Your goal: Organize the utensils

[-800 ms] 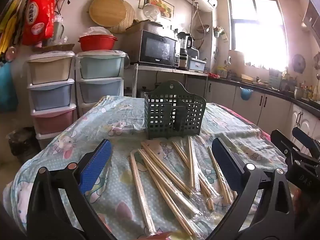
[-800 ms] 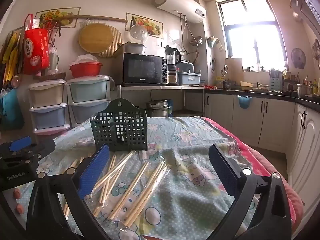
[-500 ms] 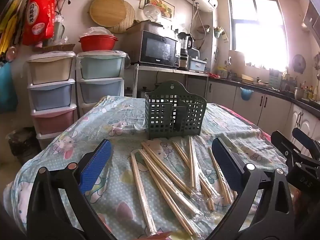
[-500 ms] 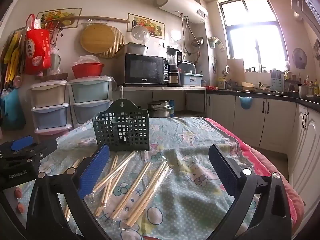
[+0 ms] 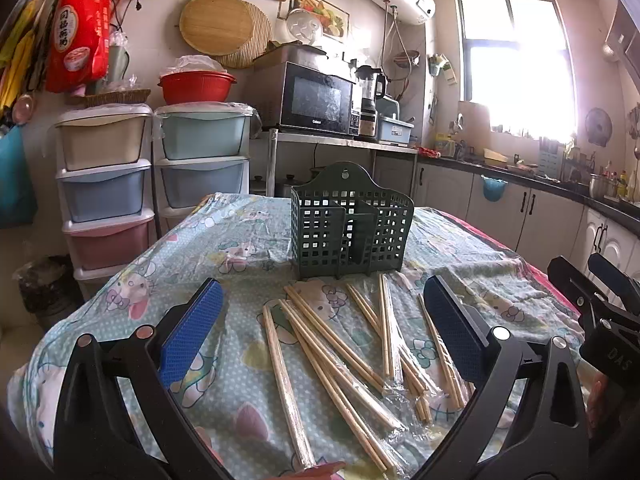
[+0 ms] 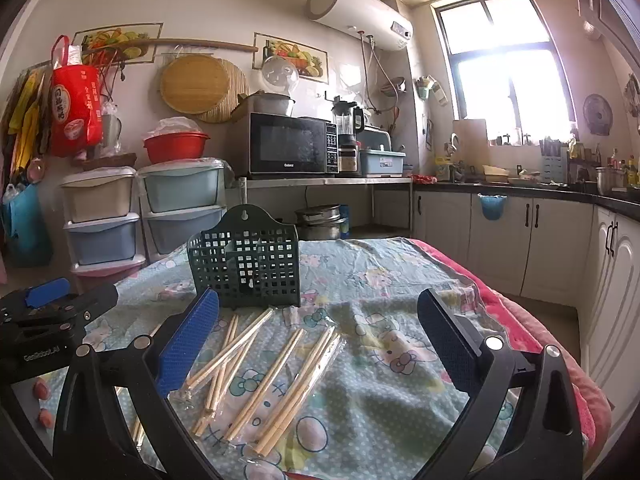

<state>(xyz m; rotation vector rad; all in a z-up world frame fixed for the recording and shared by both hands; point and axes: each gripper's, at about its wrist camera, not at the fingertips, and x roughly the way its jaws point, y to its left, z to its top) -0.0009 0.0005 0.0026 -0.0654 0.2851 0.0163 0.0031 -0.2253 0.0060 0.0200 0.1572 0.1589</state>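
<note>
On the bench (image 5: 120,312), under a pale green cartoon-print cloth (image 5: 248,240) covered by clear plastic, lie pale wooden chopsticks (image 5: 336,344), several pairs in clear wrappers, fanned loosely and crossing one another. Just beyond them, at twelve o'clock in the left wrist view, stands a dark green plastic lattice holder (image 5: 352,236), upright, with an arched back, a hanging hole and an inner divider; no chopsticks show inside it. In the right wrist view the chopsticks (image 6: 264,364) sit at about seven o'clock of centre, the holder (image 6: 246,258) at eleven.

The left hand-held gripper (image 5: 320,328) hovers above the chopsticks, its blue pads spread wide with nothing gripped. The right hand-held gripper (image 6: 316,336) is equally wide and grips nothing.

The room is a kitchen: stacked pastel drawers (image 5: 104,184) at nine o'clock, a red bowl (image 5: 198,87), a black microwave (image 6: 288,146) lettered "Galanz", a white water heater (image 6: 360,14), a bright window (image 6: 508,76), white cabinets (image 6: 532,236). The left hand-held gripper's body reads "GenRobot.AI" in the right view; the right one's shows "DAS".
</note>
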